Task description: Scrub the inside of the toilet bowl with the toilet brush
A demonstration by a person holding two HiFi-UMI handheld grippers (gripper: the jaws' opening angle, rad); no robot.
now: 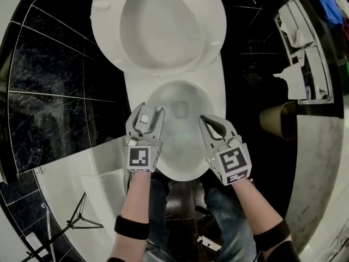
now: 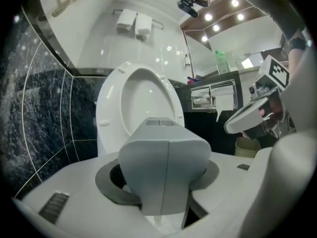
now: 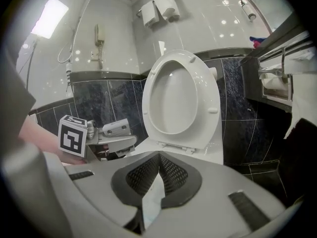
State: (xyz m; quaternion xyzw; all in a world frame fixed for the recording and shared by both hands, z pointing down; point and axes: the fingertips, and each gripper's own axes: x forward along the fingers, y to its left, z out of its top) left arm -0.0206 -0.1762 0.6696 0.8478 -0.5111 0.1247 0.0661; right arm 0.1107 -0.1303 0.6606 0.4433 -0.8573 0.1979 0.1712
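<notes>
The white toilet bowl (image 1: pixel 180 111) lies open below me, and its lid (image 1: pixel 158 26) stands raised behind it. My left gripper (image 1: pixel 144 116) hovers over the bowl's near left rim. Its pads are closed on a pale grey blocky piece (image 2: pixel 163 157) that may be the brush's handle end. No bristles show in any view. My right gripper (image 1: pixel 204 120) hangs over the near right rim with its pads (image 3: pixel 171 175) meeting at the tip and nothing between them. From the right gripper view the left gripper (image 3: pixel 116 135) sits low at the left, in front of the lid (image 3: pixel 178 98).
Black marble tiles surround the toilet. A paper holder (image 1: pixel 302 64) and a tan bin (image 1: pixel 278 119) stand to the right. A white ledge (image 1: pixel 71 173) and a tripod (image 1: pixel 76 217) are at lower left. The person's jeans (image 1: pixel 218 212) show below the bowl.
</notes>
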